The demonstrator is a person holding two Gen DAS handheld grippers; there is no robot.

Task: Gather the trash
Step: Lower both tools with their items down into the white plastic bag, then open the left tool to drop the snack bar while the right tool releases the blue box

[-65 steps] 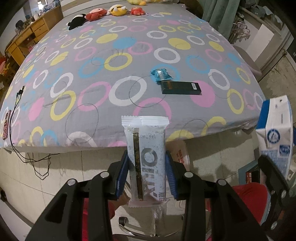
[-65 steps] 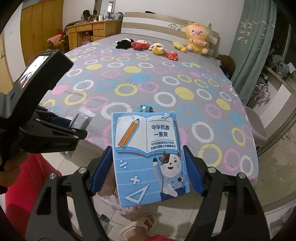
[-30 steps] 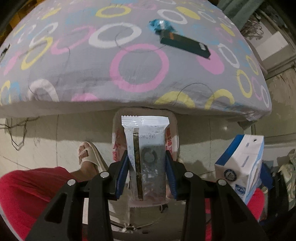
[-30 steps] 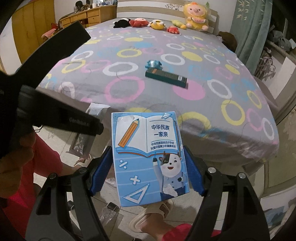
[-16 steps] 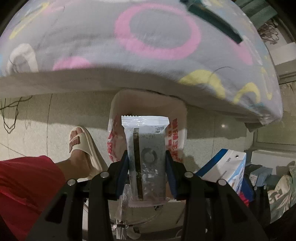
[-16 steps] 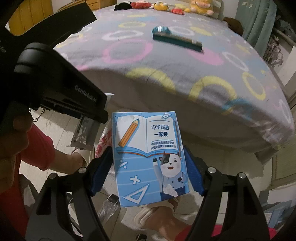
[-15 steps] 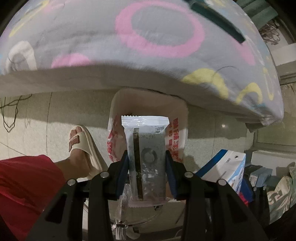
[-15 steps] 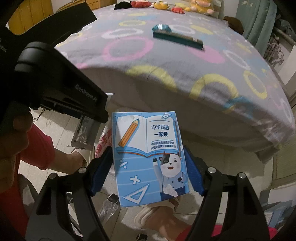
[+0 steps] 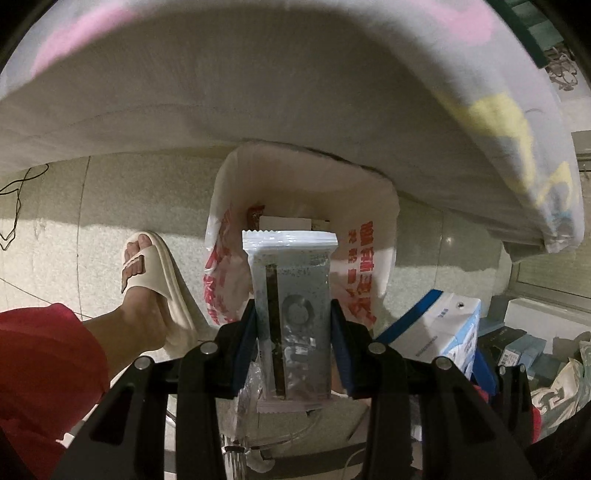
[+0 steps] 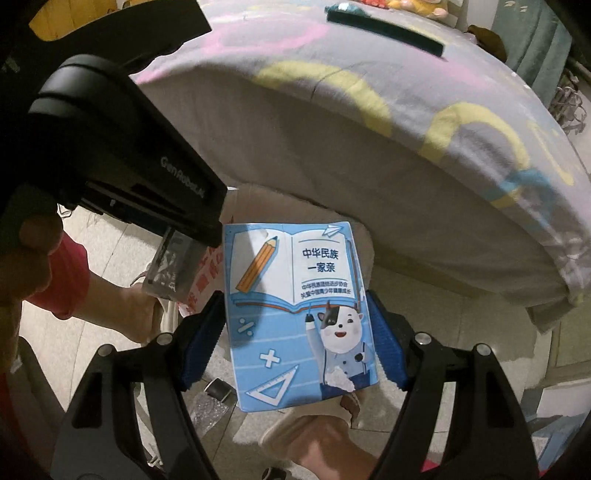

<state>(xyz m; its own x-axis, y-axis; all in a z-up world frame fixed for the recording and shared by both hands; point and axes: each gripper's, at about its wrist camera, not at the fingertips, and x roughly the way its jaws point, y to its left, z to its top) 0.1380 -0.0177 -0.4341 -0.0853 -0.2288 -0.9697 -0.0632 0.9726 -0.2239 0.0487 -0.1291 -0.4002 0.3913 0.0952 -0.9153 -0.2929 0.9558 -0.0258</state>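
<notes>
My left gripper [image 9: 293, 343] is shut on a grey speckled snack wrapper [image 9: 291, 306] and holds it upright right above the open mouth of a white plastic trash bag [image 9: 373, 229] with red print, which stands on the floor by the bed. Some trash lies inside the bag. My right gripper [image 10: 295, 343] is shut on a blue milk carton [image 10: 299, 314] with a cartoon cow, just right of the left gripper [image 10: 122, 155]. The carton also shows in the left wrist view [image 9: 436, 328]. The bag's rim shows behind the carton [image 10: 258, 195].
The bed [image 9: 258, 92] with its ring-patterned cover overhangs the bag. A dark flat box [image 10: 384, 31] and a blue wrapper [image 10: 341, 7] lie on the bed. The person's foot in a beige slipper [image 9: 147, 273] stands left of the bag. Boxes [image 9: 517, 343] sit at the right.
Both grippers have dropped lower and closer to the floor. The bag's mouth now fills more of the left wrist view, with the wrapper right over it.
</notes>
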